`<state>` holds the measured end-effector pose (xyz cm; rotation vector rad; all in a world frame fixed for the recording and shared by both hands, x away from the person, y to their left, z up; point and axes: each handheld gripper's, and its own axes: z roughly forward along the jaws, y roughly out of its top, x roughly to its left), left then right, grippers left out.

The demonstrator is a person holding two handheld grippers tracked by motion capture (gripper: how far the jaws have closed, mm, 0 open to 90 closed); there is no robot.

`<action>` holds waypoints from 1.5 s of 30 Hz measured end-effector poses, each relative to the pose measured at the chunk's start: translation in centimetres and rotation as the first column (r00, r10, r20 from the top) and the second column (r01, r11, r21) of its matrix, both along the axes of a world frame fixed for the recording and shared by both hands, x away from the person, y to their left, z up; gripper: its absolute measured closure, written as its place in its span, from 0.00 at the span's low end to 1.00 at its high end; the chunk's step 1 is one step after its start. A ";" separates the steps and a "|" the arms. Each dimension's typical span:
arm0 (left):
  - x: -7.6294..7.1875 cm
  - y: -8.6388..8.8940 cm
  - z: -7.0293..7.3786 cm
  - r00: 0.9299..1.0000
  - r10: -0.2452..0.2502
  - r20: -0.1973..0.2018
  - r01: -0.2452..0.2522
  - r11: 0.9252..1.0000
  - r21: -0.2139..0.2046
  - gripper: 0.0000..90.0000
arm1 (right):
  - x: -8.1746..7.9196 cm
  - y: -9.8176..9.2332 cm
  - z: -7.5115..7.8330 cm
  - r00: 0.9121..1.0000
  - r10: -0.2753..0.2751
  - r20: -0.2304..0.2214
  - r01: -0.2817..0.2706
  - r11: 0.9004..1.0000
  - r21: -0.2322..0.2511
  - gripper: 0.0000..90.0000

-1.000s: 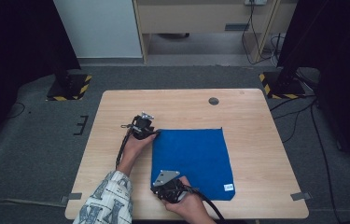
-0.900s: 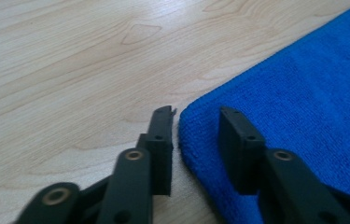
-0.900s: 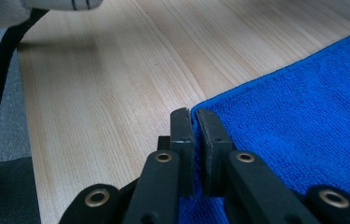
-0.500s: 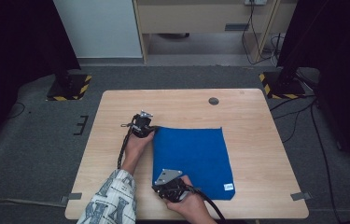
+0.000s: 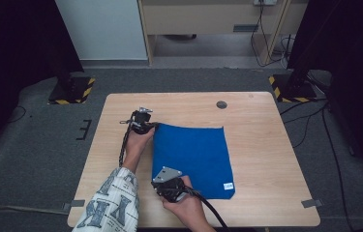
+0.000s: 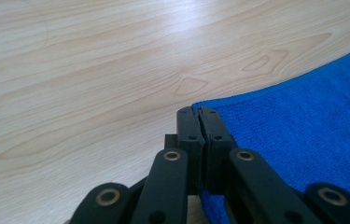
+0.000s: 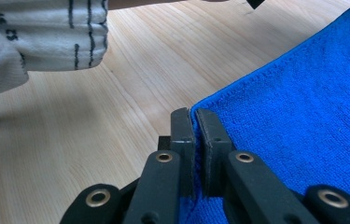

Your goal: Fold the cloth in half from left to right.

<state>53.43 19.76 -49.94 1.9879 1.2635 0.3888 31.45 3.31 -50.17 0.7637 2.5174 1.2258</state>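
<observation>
A blue cloth (image 5: 193,157) lies flat on the wooden table (image 5: 256,125), with a small white label (image 5: 228,185) at its near right corner. My left gripper (image 5: 148,126) is at the cloth's far left corner. In the left gripper view its jaws (image 6: 199,115) are shut on that corner of the cloth (image 6: 303,130). My right gripper (image 5: 162,186) sits at the near left corner. There its jaws (image 7: 193,116) are pinched on the edge of the cloth (image 7: 303,116), and blue shows beneath them.
A dark round grommet (image 5: 221,104) sits in the tabletop at the back. A patterned sleeve (image 5: 111,203) comes in from the near left edge and hangs close in the right gripper view (image 7: 42,32). Bare wood (image 6: 93,70) lies left of the cloth.
The left gripper has shifted slightly up and away, and the cloth's far left corner has drawn toward it. The right gripper has stayed put.
</observation>
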 end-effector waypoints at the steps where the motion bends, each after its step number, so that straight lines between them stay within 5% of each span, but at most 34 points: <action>1: 0.0 0.4 0.1 1.000 0.002 0.001 -0.002 1.000 -0.002 0.98 | -0.1 0.3 -0.1 1.000 0.000 0.004 0.000 1.000 -0.007 0.96; 4: 0.0 1.1 0.4 1.000 0.012 0.008 -0.012 1.000 -0.009 0.98 | -0.2 0.8 -0.3 1.000 -0.010 0.008 0.010 1.000 0.002 0.96; 8: -0.2 1.6 0.5 1.000 -0.005 0.011 0.005 0.999 0.031 0.98 | -0.2 1.7 -0.3 1.000 -0.020 0.000 0.020 1.000 0.011 0.96; 19: -0.5 2.7 2.1 1.000 0.003 0.014 -0.003 1.000 0.003 0.98 | 0.2 4.0 0.2 1.000 -0.003 -0.015 0.003 0.999 0.040 0.96; 28: -0.3 -0.5 2.2 1.000 0.008 -0.025 -0.007 0.999 0.047 0.97 | -0.2 0.0 0.4 0.999 -0.032 -0.034 0.035 0.995 0.094 0.96; 32: 0.0 -2.4 1.9 0.999 0.005 -0.034 -0.004 1.000 0.016 0.97 | -0.1 -2.3 0.3 0.997 -0.054 -0.048 0.059 0.992 0.109 0.96; 45: 0.2 -8.0 2.2 0.998 -0.051 -0.036 0.052 0.999 0.015 0.97 | -0.5 -7.4 0.1 0.995 -0.080 -0.067 0.088 0.989 0.118 0.96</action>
